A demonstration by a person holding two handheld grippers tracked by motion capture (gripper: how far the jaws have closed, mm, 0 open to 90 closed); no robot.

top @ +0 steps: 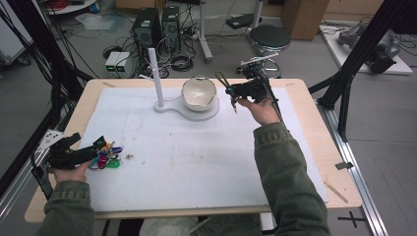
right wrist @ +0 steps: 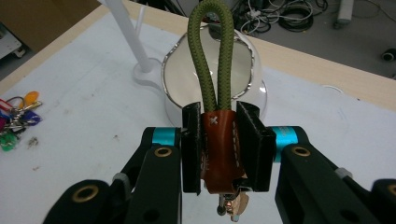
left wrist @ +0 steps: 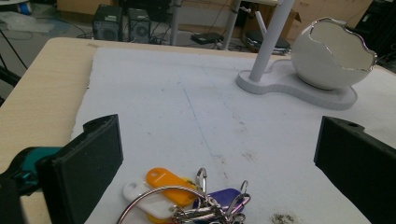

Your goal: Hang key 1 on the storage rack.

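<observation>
White mat (top: 196, 162), right gripper (right wrist: 219, 140) clamping keychain strap (right wrist: 219, 135)

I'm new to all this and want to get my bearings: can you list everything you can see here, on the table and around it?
Keychain strap: one, brown leather tab with olive cord loop, clamped in the right gripper above the bowl.
Bowl: one, white, eggshell-shaped with a jagged rim, on the stand's base at the far side of the table.
Stand: one, white, upright post beside the bowl.
Bunch of keys: one, orange, white, purple tags on metal rings, at the near left.
Mat: one, white, over the wooden table.
Stool: one, black, on the floor beyond.
Computer towers: two, black, floor.
Left gripper: black, open, at the keys.
Right gripper: black, shut.
</observation>
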